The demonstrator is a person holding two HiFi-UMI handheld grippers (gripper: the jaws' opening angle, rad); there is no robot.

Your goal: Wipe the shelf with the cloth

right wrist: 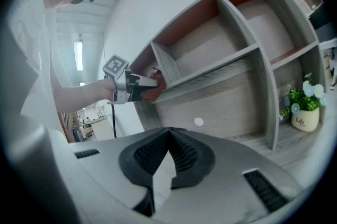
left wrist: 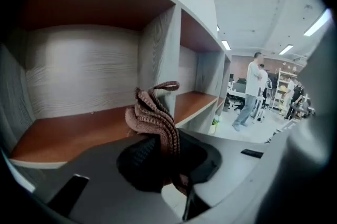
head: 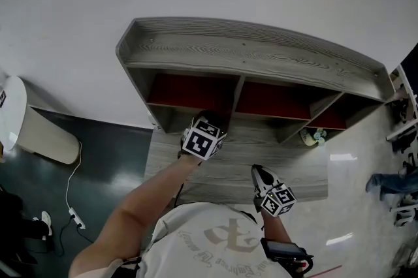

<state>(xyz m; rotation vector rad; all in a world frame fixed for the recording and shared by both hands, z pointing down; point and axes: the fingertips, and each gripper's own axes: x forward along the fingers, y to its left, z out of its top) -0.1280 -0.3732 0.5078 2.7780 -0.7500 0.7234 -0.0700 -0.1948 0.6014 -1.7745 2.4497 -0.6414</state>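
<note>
Left gripper [left wrist: 160,152] is clamped on a ribbed, bunched brown cloth [left wrist: 152,115] at the grey wood-grain shelf [left wrist: 158,49]; right gripper [right wrist: 167,157] is closed and empty.

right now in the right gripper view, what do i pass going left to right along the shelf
left gripper shut on the cloth → white round sticker → potted plant
</note>
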